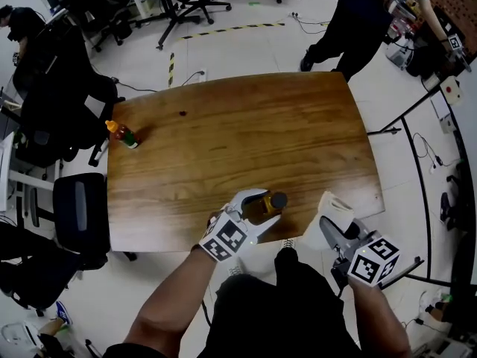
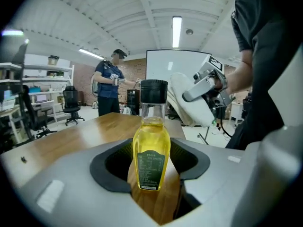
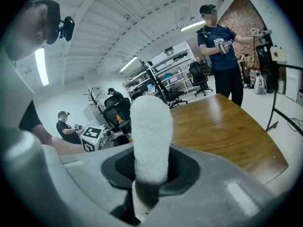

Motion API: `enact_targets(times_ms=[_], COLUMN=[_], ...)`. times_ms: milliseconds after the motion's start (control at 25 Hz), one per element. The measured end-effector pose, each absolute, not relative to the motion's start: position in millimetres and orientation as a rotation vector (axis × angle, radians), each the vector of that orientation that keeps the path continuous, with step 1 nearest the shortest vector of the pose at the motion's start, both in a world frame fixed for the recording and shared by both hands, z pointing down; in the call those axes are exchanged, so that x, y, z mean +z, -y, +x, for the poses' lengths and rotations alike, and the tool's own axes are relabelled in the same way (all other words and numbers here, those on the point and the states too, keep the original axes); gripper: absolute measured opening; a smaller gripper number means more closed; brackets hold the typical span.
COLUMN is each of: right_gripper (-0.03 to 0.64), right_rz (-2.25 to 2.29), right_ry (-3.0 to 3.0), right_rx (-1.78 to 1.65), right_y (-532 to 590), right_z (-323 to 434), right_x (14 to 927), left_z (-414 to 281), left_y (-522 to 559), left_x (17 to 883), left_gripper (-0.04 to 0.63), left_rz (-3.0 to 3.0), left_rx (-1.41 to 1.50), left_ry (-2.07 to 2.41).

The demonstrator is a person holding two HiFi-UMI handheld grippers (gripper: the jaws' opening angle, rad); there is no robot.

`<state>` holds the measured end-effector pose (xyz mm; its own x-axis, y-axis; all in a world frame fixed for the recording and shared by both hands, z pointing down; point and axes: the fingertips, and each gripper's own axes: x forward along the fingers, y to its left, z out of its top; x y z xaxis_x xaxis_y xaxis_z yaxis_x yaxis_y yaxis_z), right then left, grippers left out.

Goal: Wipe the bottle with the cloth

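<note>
step: securing bottle [image 2: 151, 150] | left gripper [image 1: 262, 207]: jaws closing round it, not yet touching | right gripper [image 3: 150, 174]: clamped on cloth [image 3: 151, 136] | next: firm grip, then bring cloth across

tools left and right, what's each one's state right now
Left tool: open, closing around the black-capped clear bottle of yellow oil.
Right tool: shut on the white fluffy cloth.

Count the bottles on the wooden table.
2. A yellow oil bottle stands near the front edge, between the closing jaws of the left gripper. A small orange-topped bottle sits by the far left edge. No others show.
</note>
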<state>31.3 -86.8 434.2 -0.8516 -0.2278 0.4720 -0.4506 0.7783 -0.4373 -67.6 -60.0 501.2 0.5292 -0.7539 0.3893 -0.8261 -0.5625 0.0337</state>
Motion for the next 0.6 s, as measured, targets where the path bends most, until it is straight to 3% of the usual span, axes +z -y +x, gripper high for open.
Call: enact_targets(times_ms=[320,600], right_gripper=[0.075,0.075], right_rz=[0.511,0.523], right_ry=[2.591,2.605], right_rx=[0.803,0.796], right_y=[72,65], right_z=[23,26], right_x=[434,430], left_z=[-75,-73], left_y=[58,36], left_x=[504,500], left_gripper=[0.268,0.304], left_rz=[2.237,2.481], left_rx=[0.398,0.467], left_ry=[1.745,1.399])
